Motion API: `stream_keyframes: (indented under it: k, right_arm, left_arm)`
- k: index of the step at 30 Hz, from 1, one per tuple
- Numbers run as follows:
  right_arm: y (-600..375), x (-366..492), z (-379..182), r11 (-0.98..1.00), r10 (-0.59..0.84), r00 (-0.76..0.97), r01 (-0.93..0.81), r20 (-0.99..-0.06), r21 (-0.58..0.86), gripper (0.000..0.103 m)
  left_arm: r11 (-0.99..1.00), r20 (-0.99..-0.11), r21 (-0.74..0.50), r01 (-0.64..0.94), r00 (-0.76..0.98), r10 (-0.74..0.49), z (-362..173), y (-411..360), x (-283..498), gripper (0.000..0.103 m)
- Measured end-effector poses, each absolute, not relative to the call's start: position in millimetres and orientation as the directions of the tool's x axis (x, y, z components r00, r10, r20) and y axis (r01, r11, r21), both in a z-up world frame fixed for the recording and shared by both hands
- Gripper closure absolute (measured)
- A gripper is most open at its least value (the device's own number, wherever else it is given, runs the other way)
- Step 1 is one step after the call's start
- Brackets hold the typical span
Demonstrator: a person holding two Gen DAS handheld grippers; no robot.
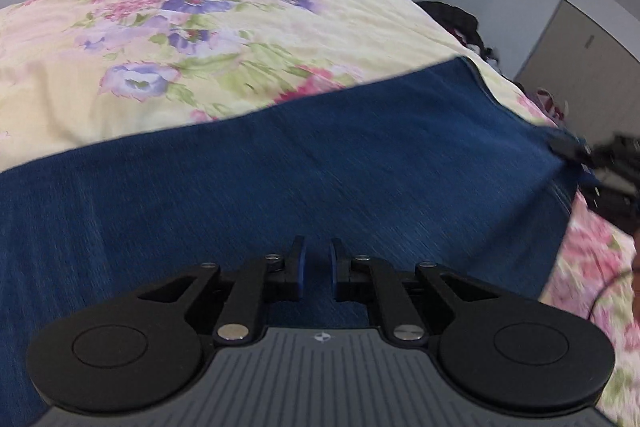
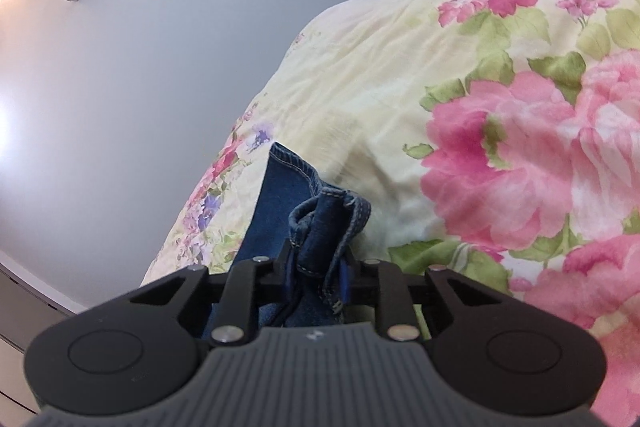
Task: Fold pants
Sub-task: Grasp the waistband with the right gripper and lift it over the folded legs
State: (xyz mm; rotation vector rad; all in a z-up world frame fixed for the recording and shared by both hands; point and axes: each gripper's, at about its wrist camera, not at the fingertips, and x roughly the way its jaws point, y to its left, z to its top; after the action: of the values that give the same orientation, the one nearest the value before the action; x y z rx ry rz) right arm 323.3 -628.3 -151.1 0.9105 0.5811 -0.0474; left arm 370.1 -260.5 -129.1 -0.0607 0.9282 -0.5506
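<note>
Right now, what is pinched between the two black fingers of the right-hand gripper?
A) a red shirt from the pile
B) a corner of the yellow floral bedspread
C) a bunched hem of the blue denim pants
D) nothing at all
C: in the right wrist view the right gripper has its fingers closed on a stitched, bunched fold of the blue denim pants, while the yellow floral bedspread lies untouched beyond it.

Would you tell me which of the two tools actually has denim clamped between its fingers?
The right tool: bunched jeans fill its jaws. The left tool shows an empty gap.
</note>
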Motion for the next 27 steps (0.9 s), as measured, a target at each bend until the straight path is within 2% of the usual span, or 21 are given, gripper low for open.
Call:
stream_keyframes:
  k: [3,6,12,16,20,27]
  right_arm:
    - [-619.8,324.2,-134.8,0.647,0.201,0.851,0.257,-0.486,0.718,0.087]
    - [-608.5,323.5,-120.6,0.682,0.184,0.851,0.250,-0.492,0.687,0.087]
    - [-581.9,323.3,-85.0,0.738,0.168,0.858,0.217,-0.485,0.639,0.088]
    - [-548.4,320.3,-53.9,0.801,0.164,0.871,0.156,-0.463,0.577,0.088]
    - [-502.2,318.9,-23.4,0.856,0.174,0.881,0.085,-0.440,0.510,0.089]
    - [-395.9,320.5,2.1,0.925,0.203,0.884,-0.031,-0.422,0.380,0.089]
  left_arm:
    - [0.846,-0.744,-0.238,0.477,0.470,-0.474,-130.0,-270.9,337.9,0.092]
    - [0.820,-0.766,-0.300,0.487,0.389,-0.512,-134.9,-270.1,324.7,0.092]
    - [0.817,-0.740,-0.301,0.492,0.419,-0.526,-110.0,-226.4,297.8,0.092]
    - [0.857,-0.734,-0.224,0.464,0.498,-0.462,-85.1,-177.9,292.0,0.092]
    - [0.915,-0.721,-0.167,0.368,0.587,-0.367,-62.1,-118.2,293.0,0.092]
    - [0.967,-0.694,-0.159,0.200,0.674,-0.254,-38.5,-26.9,289.8,0.092]
